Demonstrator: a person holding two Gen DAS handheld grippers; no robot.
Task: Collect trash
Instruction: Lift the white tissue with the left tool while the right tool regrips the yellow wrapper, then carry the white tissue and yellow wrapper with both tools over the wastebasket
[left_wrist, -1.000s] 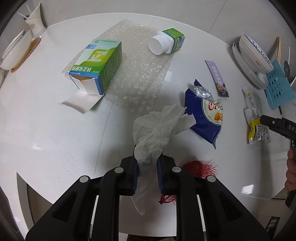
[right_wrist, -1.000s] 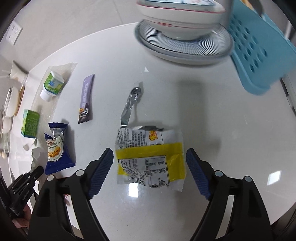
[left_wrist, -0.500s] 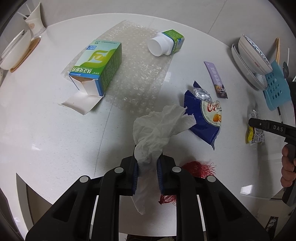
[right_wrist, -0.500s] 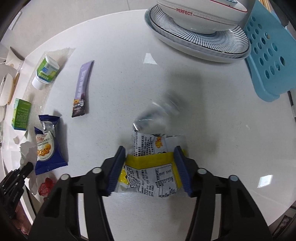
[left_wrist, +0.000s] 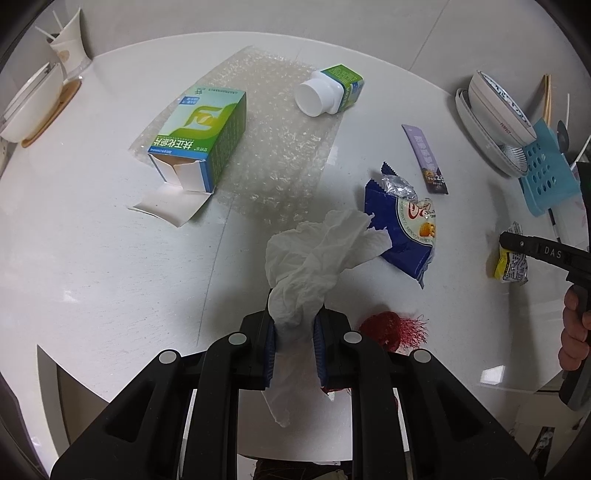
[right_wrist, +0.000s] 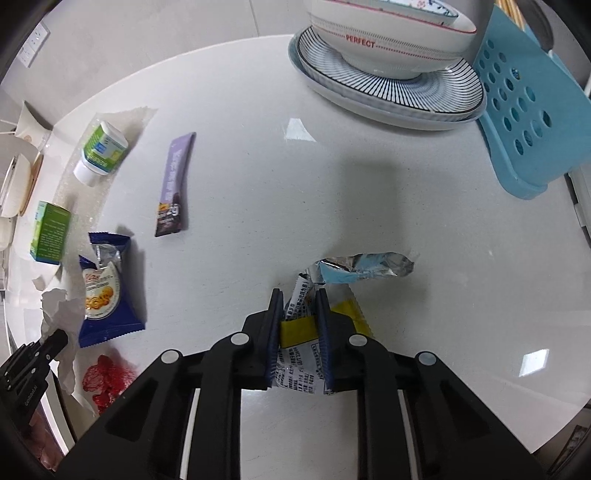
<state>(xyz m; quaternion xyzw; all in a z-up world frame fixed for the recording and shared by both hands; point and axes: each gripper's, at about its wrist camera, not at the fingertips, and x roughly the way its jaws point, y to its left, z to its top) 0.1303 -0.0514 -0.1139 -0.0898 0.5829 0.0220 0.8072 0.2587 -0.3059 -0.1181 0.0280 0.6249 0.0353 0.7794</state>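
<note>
Right hand-held gripper (right_wrist: 298, 325) pointing steeply down at lower centre, jaws just closing, pinching yellow snack wrapper (right_wrist: 295, 332) above the bench (right_wrist: 258, 184), wrapper's lower part hidden, left hand-held gripper (left_wrist: 293, 332) pinching crumpled tissue (left_wrist: 314, 258).

A: What is the left gripper (left_wrist: 293, 332) doing?

B: It sits low in the middle of its picture, pointing down. Its blue pads are squeezed tight on a white tissue (left_wrist: 317, 254).

A: And the right gripper (right_wrist: 299, 317)?

B: Low in the middle too. Its jaws have just been closing, and now they pinch a yellow wrapper (right_wrist: 299, 343). A hand (left_wrist: 574, 332) shows at the right edge.
</note>
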